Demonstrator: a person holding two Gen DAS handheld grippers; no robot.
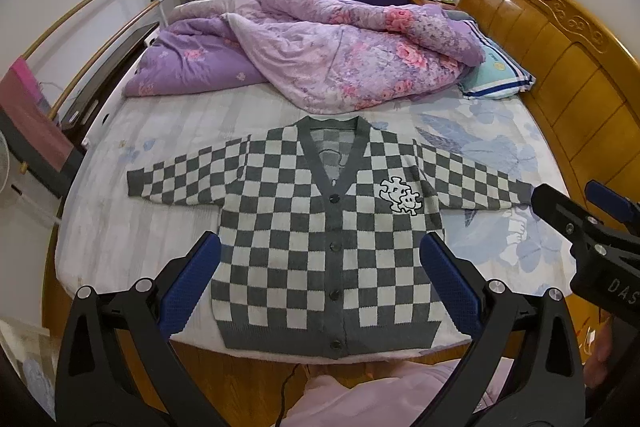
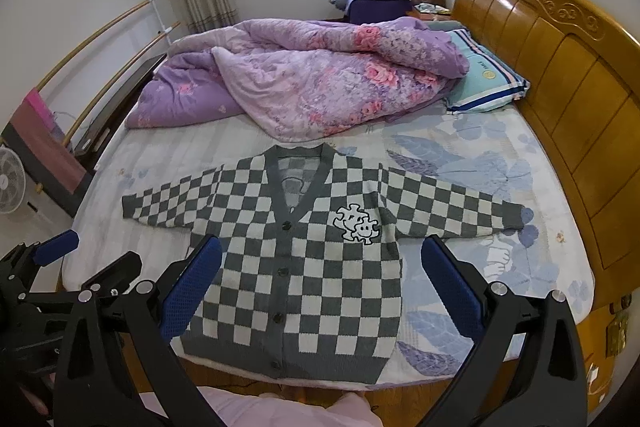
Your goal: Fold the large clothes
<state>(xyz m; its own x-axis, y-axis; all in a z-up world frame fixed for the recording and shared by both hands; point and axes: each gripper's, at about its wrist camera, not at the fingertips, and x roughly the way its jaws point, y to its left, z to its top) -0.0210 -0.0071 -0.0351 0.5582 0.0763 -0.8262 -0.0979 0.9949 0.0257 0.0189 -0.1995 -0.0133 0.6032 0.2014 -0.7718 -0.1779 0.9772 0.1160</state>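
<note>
A grey-and-white checkered cardigan [image 1: 304, 227] lies flat, buttoned and face up on the bed, sleeves spread to both sides, hem at the near edge; it also shows in the right wrist view [image 2: 304, 267]. My left gripper [image 1: 320, 259] is open and empty, held above the cardigan's lower body. My right gripper [image 2: 320, 259] is open and empty, above the cardigan's lower right side. The right gripper also shows at the right edge of the left wrist view [image 1: 580, 215], and the left gripper at the left edge of the right wrist view [image 2: 56, 251].
A crumpled purple floral quilt [image 1: 320, 59] lies across the far half of the bed. A striped pillow [image 1: 496, 71] sits by the wooden headboard [image 1: 560, 51] on the right. The floral sheet [image 1: 500, 147] covers the mattress. A fan [image 2: 10, 181] stands at left.
</note>
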